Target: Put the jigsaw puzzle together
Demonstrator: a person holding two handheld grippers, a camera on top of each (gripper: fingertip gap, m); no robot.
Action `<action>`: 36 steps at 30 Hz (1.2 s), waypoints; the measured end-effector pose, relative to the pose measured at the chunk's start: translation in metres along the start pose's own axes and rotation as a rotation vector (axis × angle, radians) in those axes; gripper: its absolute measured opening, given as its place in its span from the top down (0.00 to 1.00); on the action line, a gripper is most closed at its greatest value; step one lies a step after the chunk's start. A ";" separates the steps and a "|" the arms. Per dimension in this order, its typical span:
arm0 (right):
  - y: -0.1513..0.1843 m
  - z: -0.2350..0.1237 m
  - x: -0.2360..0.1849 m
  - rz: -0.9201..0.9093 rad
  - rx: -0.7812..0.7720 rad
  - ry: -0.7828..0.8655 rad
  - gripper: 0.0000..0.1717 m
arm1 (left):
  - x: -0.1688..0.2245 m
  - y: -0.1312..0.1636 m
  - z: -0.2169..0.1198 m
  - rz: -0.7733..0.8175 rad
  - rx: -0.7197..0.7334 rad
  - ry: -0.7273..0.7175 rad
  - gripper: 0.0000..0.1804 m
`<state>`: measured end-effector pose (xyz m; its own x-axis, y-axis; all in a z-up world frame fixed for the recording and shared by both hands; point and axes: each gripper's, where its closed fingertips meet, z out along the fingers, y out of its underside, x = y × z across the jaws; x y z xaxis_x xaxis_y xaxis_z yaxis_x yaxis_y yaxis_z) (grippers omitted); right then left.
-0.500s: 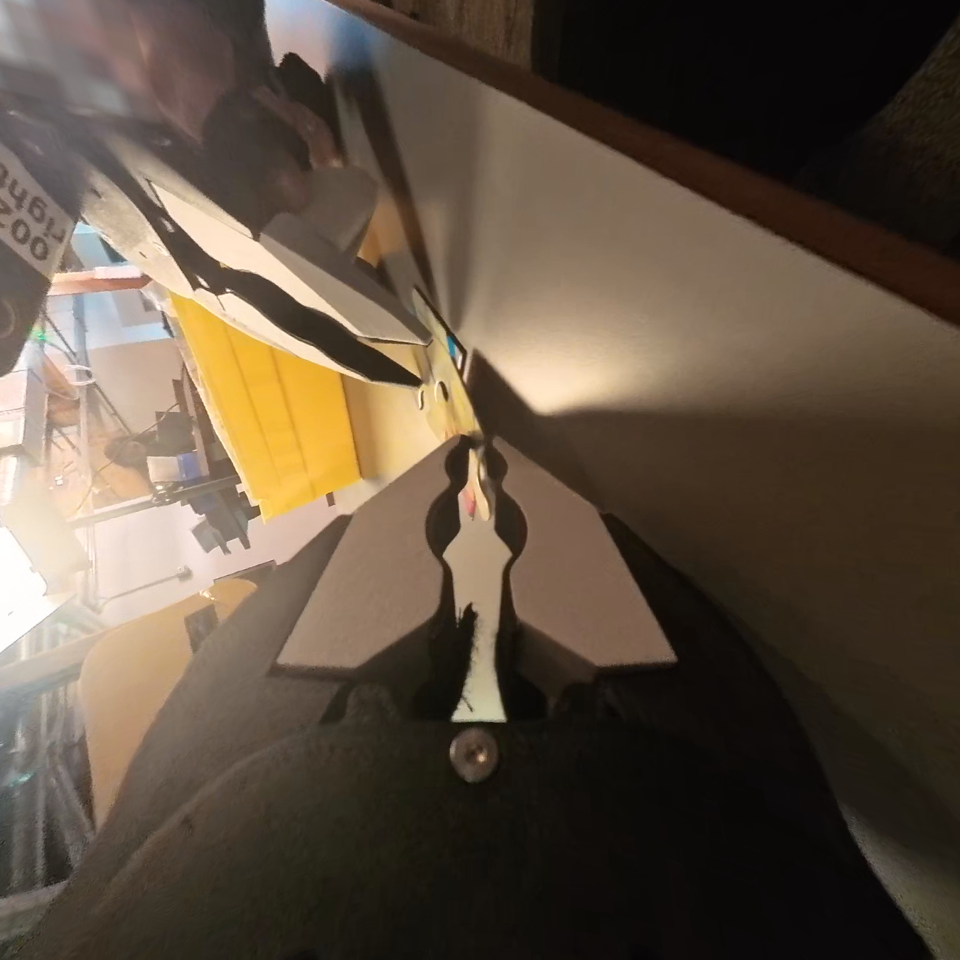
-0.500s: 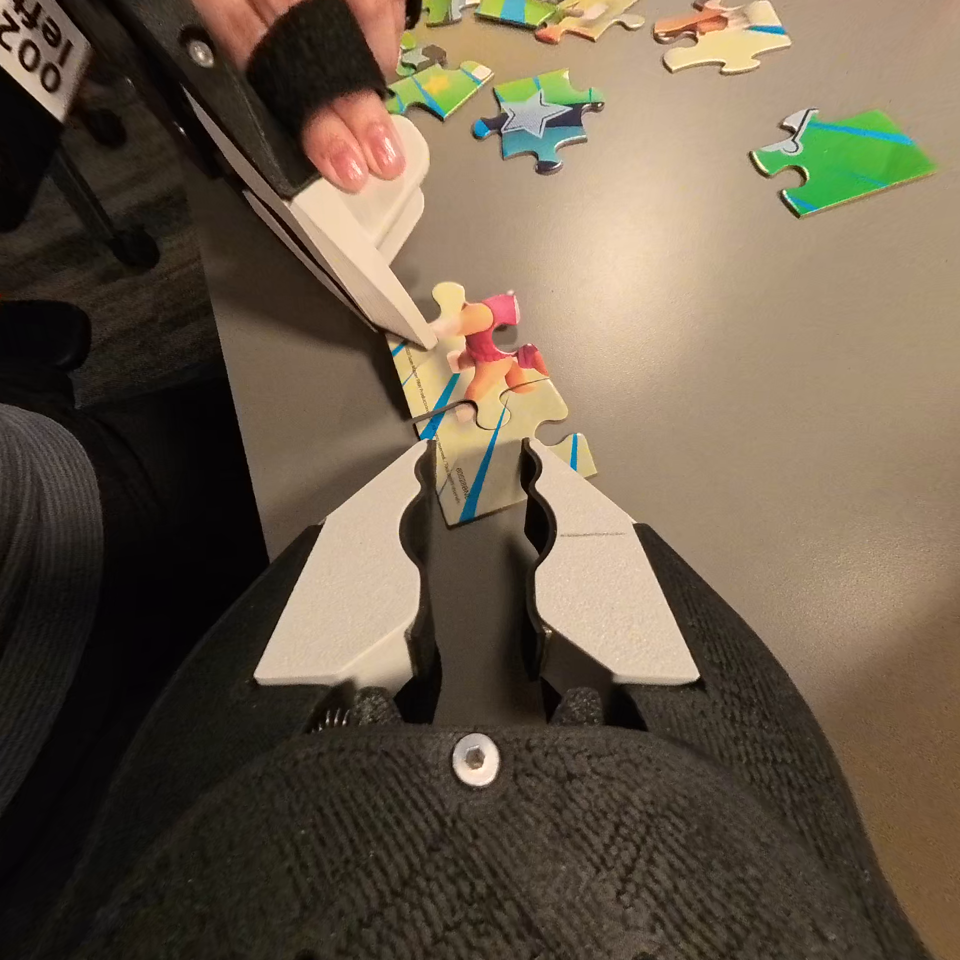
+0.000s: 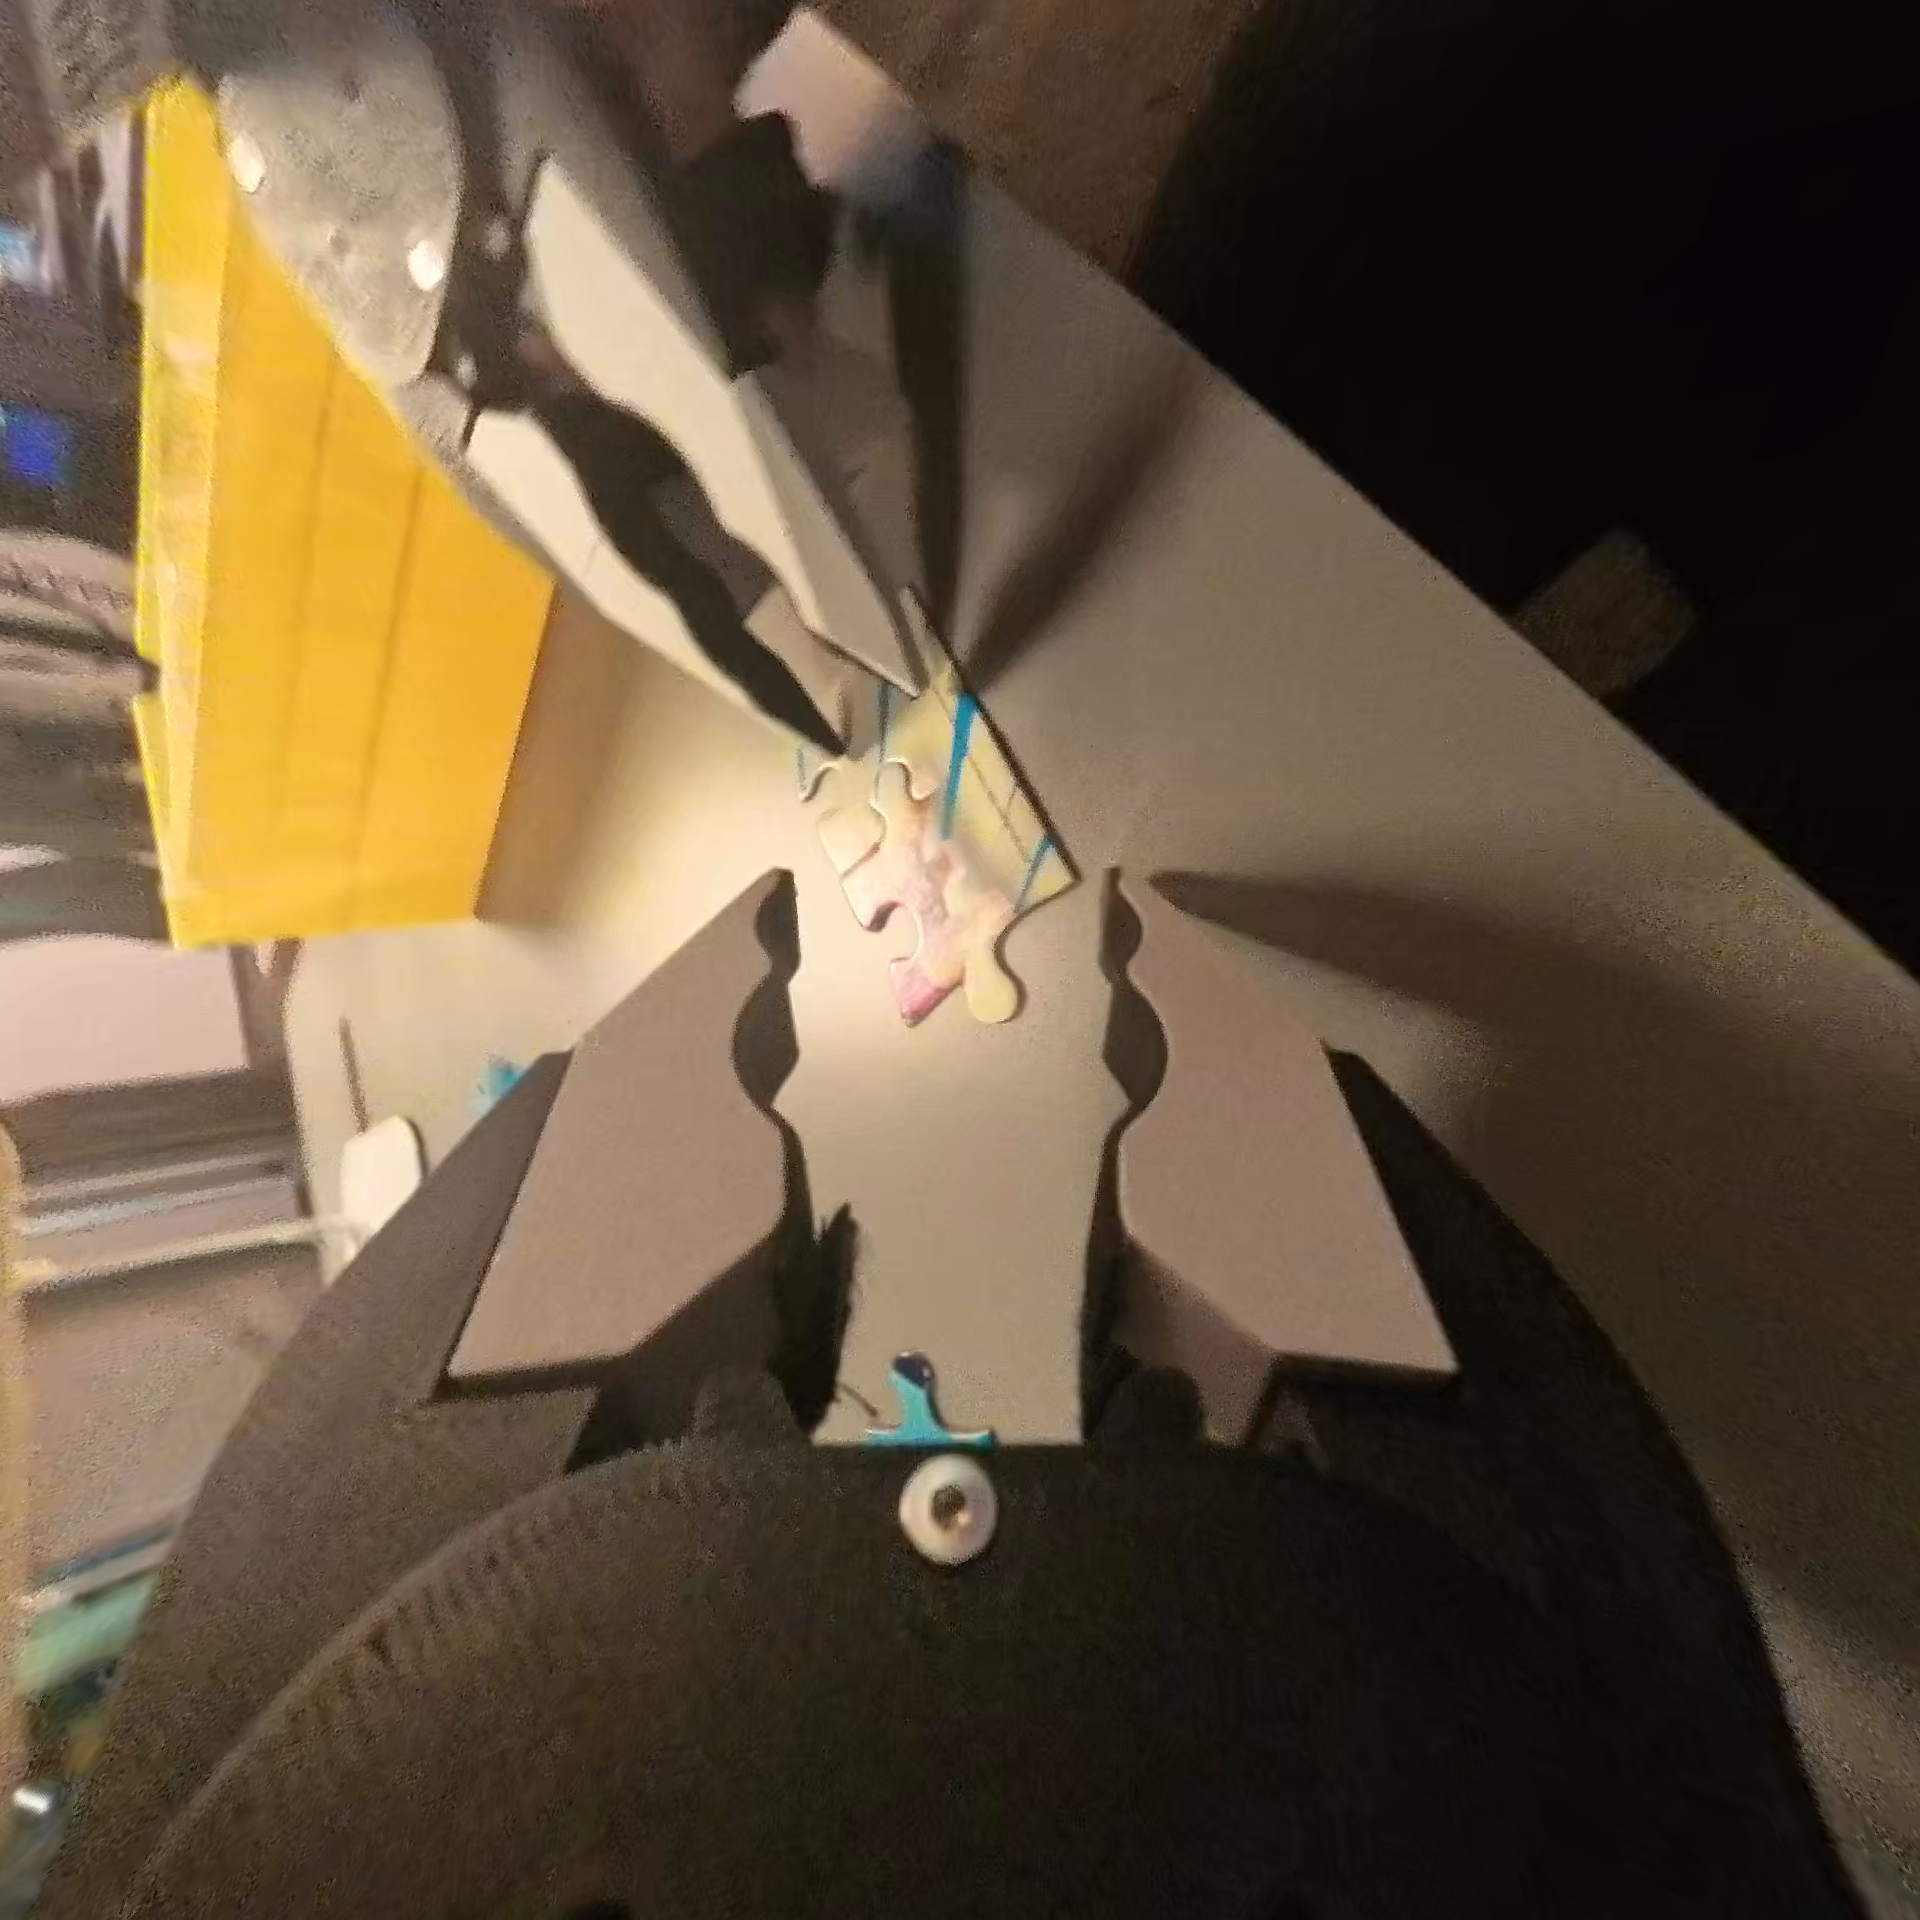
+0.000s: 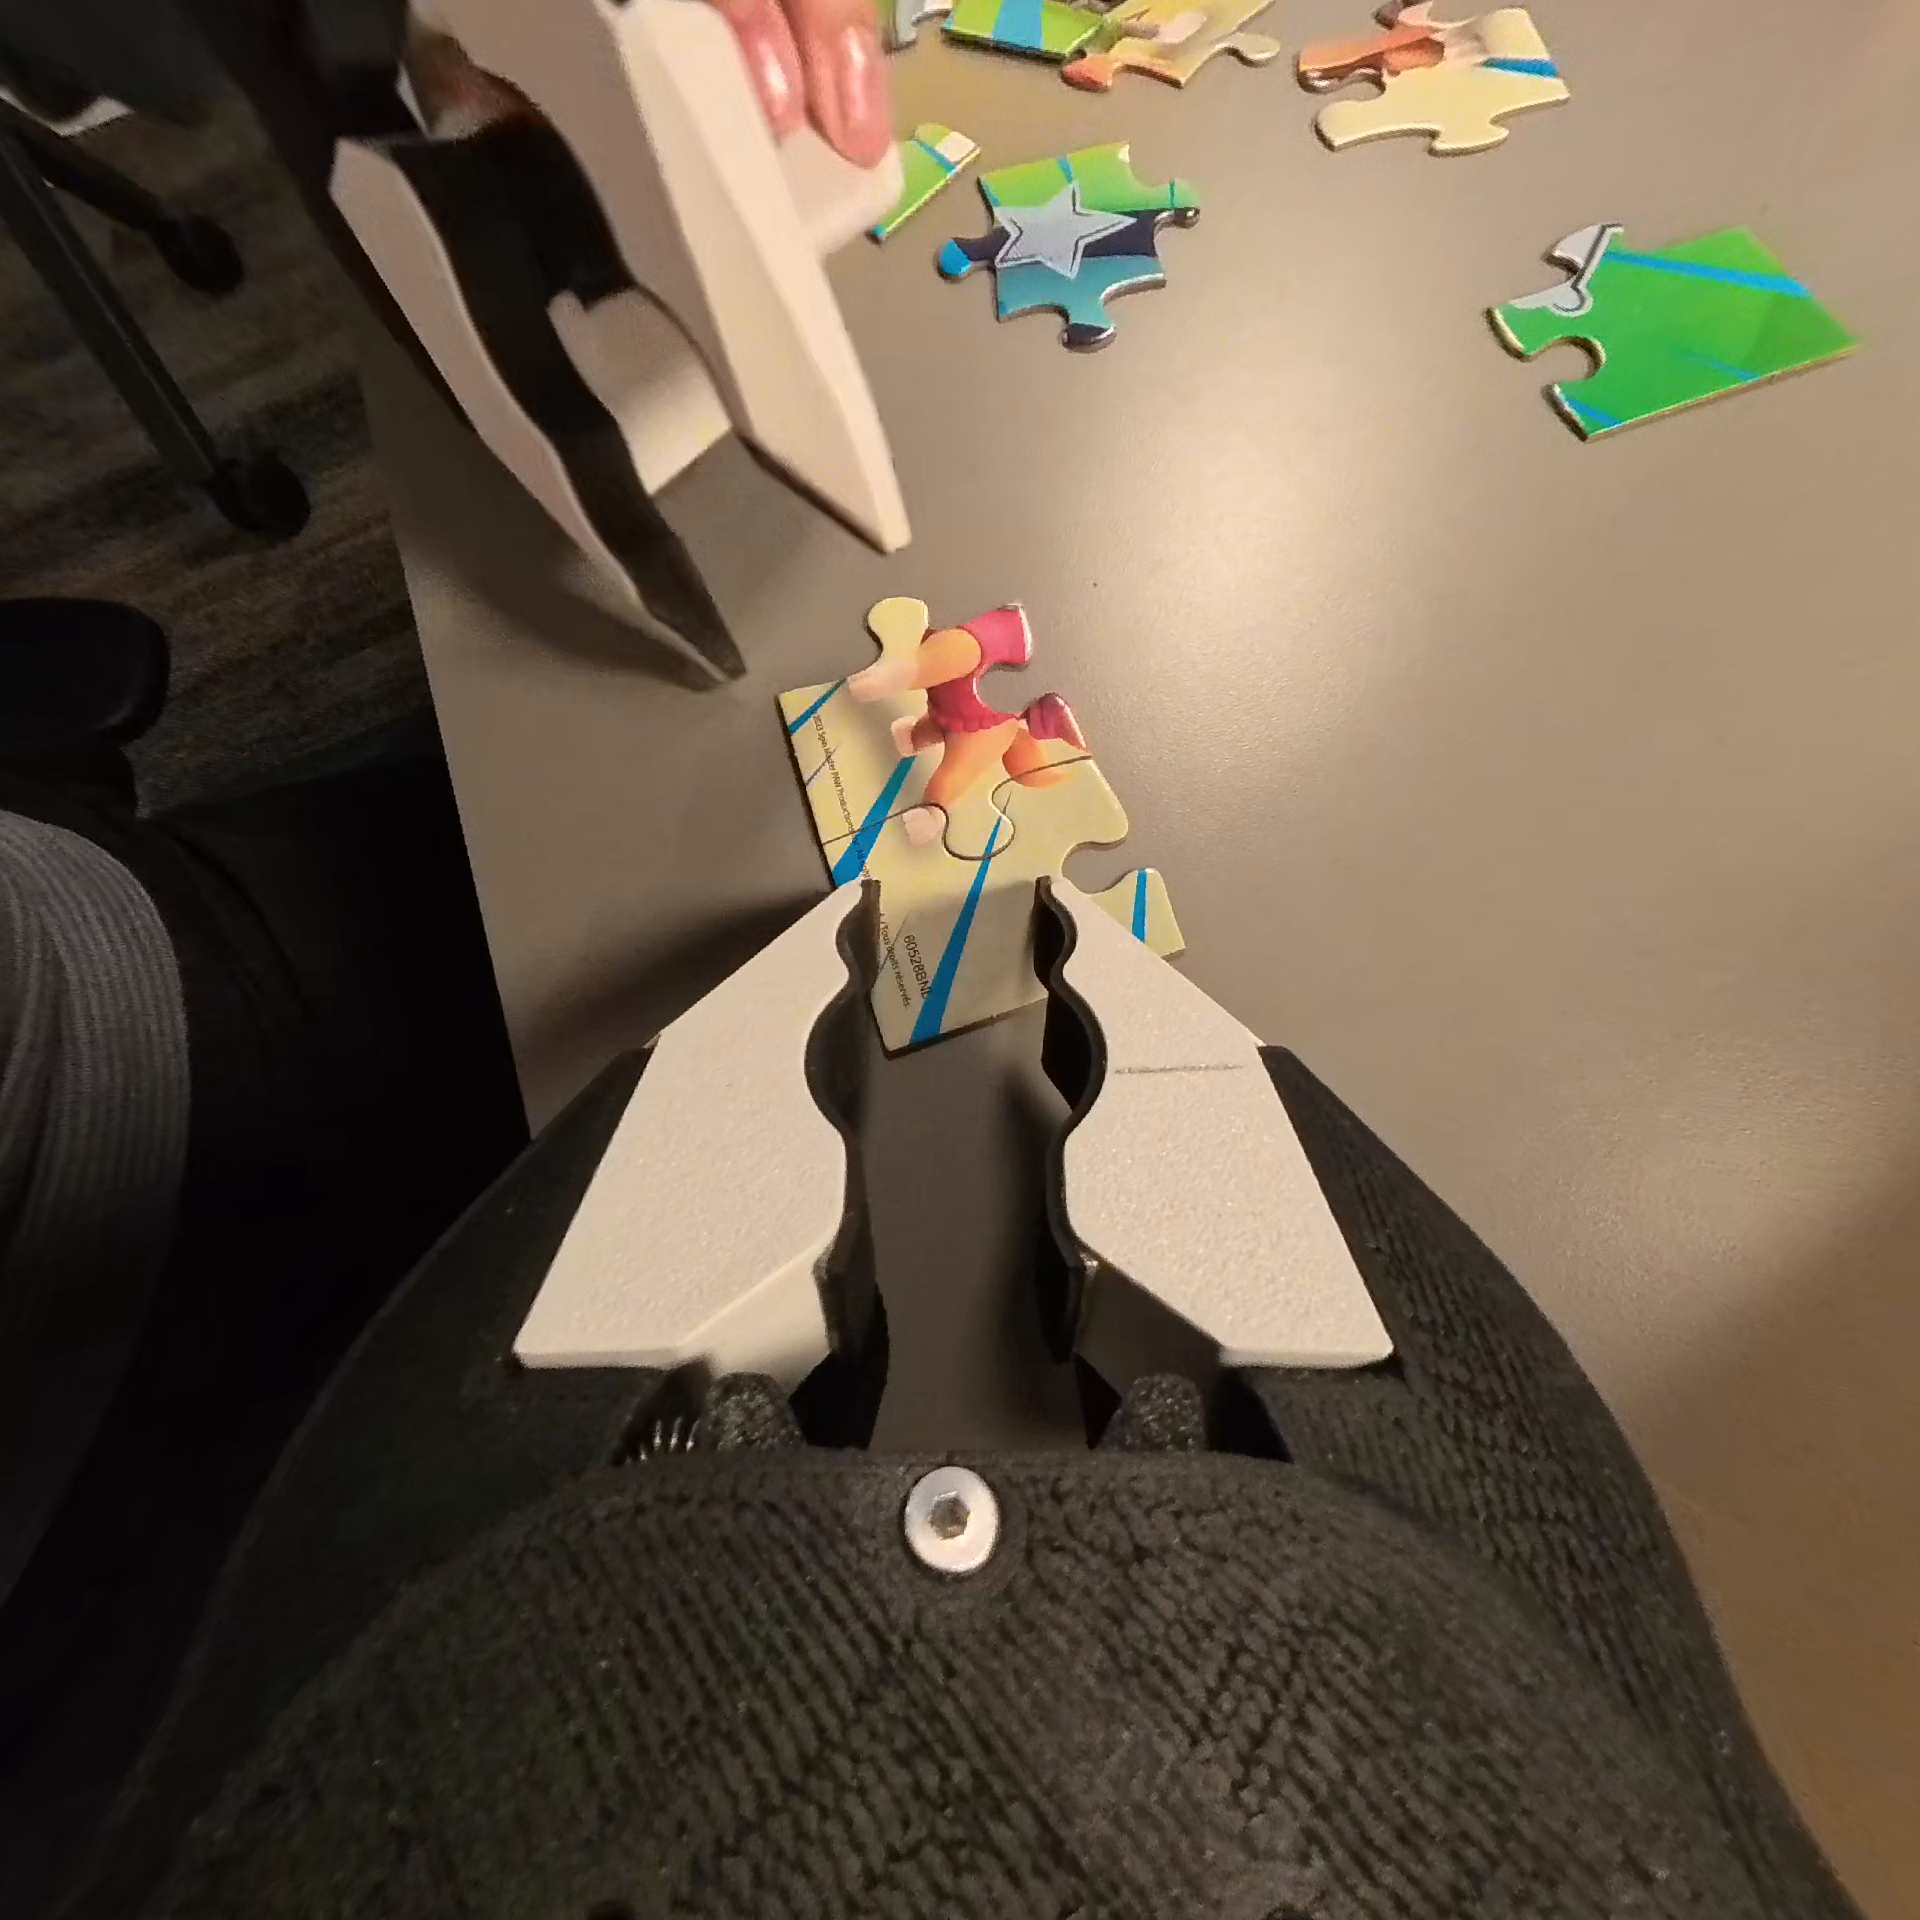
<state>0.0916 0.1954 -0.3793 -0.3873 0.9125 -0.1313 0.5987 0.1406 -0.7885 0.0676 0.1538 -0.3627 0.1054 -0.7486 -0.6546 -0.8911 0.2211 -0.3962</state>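
Grey worktop point(image 4: 1455, 831) is seen carrying scattered puzzle pieces point(image 4: 1070, 244) toward its far side. Two joined pale-yellow puzzle pieces point(image 4: 966, 790) lie flat near its edge. Over their near end the right gripper point(image 4: 951, 894) is held, jaws spread, pinching nothing. Beyond them, the left gripper point(image 3: 940, 883) is raised, jaws wide apart and bare.

each gripper point(image 4: 951, 894) is built from a black, coarsely ribbed printed body with 1 silver hex screw point(image 4: 951, 1524) at lower centre. 2 pale grey wedge fingers point(image 4: 727, 1164) with wavy black inner edges are seen at mid frame. a thin pencil line point(image 4: 1179, 1067) is marked on the right-hand finger. grey ribbed fabric point(image 4: 73, 1039) is worn by the person at the left edge.
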 end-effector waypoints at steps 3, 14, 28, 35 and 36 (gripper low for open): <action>0.000 0.000 0.000 -0.002 0.000 0.005 0.84 | -0.012 0.003 0.008 -0.231 0.002 -0.039 0.81; 0.000 0.001 0.010 0.001 -0.009 0.064 0.96 | 0.002 -0.003 0.033 -0.762 0.026 0.198 1.00; -0.016 0.005 0.018 -0.076 0.000 0.178 1.00 | -0.043 0.039 -0.091 -1.100 0.126 -0.453 0.96; -0.081 -0.056 0.066 -0.046 0.572 0.511 1.00 | -0.020 0.061 -0.250 -1.256 0.249 -1.183 0.88; -0.087 -0.058 0.070 -0.075 0.586 0.557 1.00 | -0.011 0.062 -0.268 -1.244 0.233 -1.271 0.88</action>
<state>0.0536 0.2693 -0.2850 0.0867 0.9876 0.1309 0.0612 0.1258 -0.9902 -0.1071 0.0081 -0.2071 0.9383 0.3388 0.0695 0.0307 0.1186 -0.9925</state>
